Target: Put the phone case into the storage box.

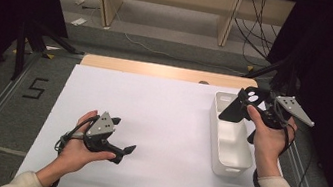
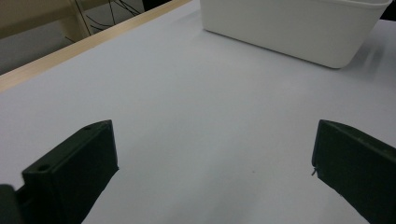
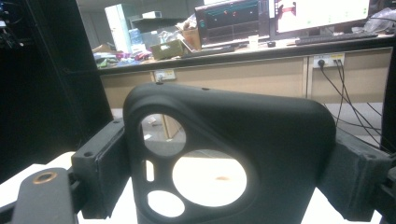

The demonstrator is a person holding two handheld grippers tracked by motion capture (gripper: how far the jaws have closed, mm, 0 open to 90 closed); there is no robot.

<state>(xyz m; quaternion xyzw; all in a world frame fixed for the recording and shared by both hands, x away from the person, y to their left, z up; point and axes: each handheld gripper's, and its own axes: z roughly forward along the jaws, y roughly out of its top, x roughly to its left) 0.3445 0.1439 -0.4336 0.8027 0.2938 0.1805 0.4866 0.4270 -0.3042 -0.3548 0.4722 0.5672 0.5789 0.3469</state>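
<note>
Hiding most background: gripped phone case (image 3: 243,158), bottom cropped.

The high view looks forward and down from above the person's side, taking in the whole white table (image 1: 147,136) with the white bin (image 1: 229,149) at right of frame and the floor beyond at the top. The left gripper view sits low and close over the table (image 2: 196,116), facing across it to the bin (image 2: 289,28) at upper right; those two views share both. The right gripper view faces level, very close behind a black phone case (image 3: 243,154), toward a desk with monitors (image 3: 280,18) along the top.
</note>
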